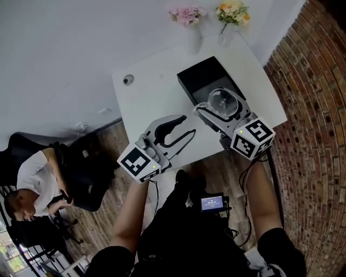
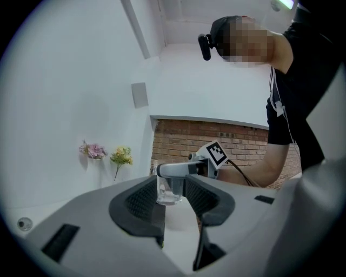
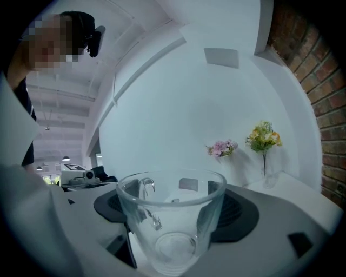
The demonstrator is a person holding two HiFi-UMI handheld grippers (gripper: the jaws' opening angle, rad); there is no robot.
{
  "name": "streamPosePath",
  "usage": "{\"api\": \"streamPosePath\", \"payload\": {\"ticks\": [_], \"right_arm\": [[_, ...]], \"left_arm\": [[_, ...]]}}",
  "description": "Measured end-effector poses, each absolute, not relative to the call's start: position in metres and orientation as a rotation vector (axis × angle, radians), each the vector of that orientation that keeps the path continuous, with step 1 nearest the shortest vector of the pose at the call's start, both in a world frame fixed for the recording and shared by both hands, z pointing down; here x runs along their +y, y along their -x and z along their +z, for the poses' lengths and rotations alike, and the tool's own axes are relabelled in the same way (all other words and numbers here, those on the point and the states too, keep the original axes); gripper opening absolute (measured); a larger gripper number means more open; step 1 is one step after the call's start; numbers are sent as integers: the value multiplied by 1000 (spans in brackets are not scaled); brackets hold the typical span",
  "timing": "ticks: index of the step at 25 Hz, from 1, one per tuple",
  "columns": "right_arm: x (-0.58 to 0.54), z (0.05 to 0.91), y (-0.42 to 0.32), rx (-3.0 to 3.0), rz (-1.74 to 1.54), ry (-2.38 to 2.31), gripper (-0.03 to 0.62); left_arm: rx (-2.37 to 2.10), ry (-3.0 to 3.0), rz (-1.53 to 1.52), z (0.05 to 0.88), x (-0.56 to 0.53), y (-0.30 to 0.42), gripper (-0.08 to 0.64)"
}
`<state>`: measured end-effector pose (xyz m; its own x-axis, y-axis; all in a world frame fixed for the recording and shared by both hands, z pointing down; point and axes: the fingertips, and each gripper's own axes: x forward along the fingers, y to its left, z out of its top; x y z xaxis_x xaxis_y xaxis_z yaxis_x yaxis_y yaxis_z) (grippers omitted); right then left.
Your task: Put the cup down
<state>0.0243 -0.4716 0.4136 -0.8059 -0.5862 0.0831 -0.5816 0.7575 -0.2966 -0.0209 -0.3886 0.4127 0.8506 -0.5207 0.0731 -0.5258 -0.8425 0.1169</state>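
Note:
A clear glass cup [image 1: 223,103] with a handle stands upright between my right gripper's [image 1: 219,106] jaws, over the near right edge of a black box [image 1: 201,76] on the white table [image 1: 146,92]. In the right gripper view the cup [image 3: 172,216] fills the gap, and the right gripper [image 3: 173,212] is shut on it. Whether its base touches anything is hidden. My left gripper [image 1: 188,125] hangs open and empty over the table's near part, left of the cup. In the left gripper view, the cup [image 2: 168,190] shows through the left gripper's [image 2: 174,204] gap.
Two vases of flowers, pink [image 1: 187,16] and yellow [image 1: 232,12], stand at the table's far edge. A small round object [image 1: 128,80] lies at the far left corner. A brick wall [image 1: 313,108] runs along the right. A seated person [image 1: 32,178] is on the left.

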Motion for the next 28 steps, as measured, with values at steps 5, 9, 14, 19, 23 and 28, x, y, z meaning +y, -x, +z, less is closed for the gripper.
{"api": "streamPosePath", "payload": {"ticks": [5, 9, 14, 19, 23, 28], "right_arm": [[-512, 429, -21, 2930, -490, 995, 430], [-540, 447, -13, 2959, -468, 1015, 430], [-578, 480, -2, 2986, -448, 1058, 430], [-611, 515, 12, 3019, -436, 1098, 430], [-628, 530, 23, 3044, -407, 1107, 430], [-643, 535, 33, 3047, -388, 1120, 430]], "left_arm": [[-864, -2865, 63, 425, -411, 22, 155], [-896, -2849, 51, 433, -430, 22, 155], [-911, -2837, 38, 444, -446, 23, 155], [-916, -2817, 36, 459, -456, 29, 155], [-912, -2814, 26, 467, -460, 31, 155], [-929, -2806, -20, 469, -467, 34, 155]]}}
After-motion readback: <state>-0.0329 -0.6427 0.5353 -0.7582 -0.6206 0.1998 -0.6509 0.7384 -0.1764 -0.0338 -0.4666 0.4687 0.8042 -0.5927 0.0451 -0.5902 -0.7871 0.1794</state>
